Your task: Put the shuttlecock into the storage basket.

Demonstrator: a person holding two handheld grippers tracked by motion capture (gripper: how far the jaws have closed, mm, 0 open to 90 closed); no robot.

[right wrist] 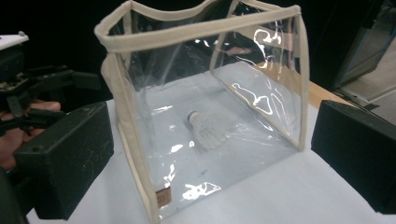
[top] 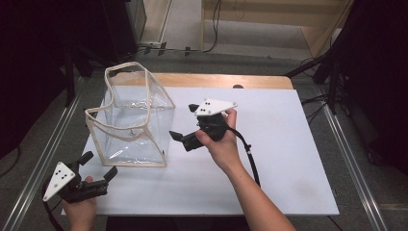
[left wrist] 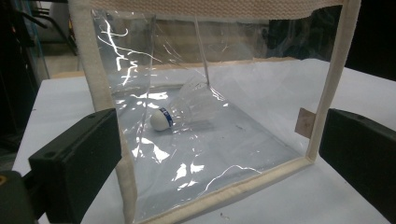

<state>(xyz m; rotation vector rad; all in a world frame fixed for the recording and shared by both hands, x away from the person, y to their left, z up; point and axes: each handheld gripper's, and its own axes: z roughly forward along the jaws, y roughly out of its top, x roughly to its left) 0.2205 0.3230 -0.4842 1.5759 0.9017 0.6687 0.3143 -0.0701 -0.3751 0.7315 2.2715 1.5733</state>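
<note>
Hovering nearest at the table's front corner, the left gripper [top: 101, 174] has its jaws spread and empty, aimed at the clear bag [top: 132, 120]. Farther in, the right gripper [top: 185, 122] waits beside it, likewise spread, probably to steady it. A shuttlecock [left wrist: 180, 112] lies inside on the bag's floor.

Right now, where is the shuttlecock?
The shuttlecock lies on its side on the floor of the clear bag, which stands on the table's left half, between the two open claws.
</note>
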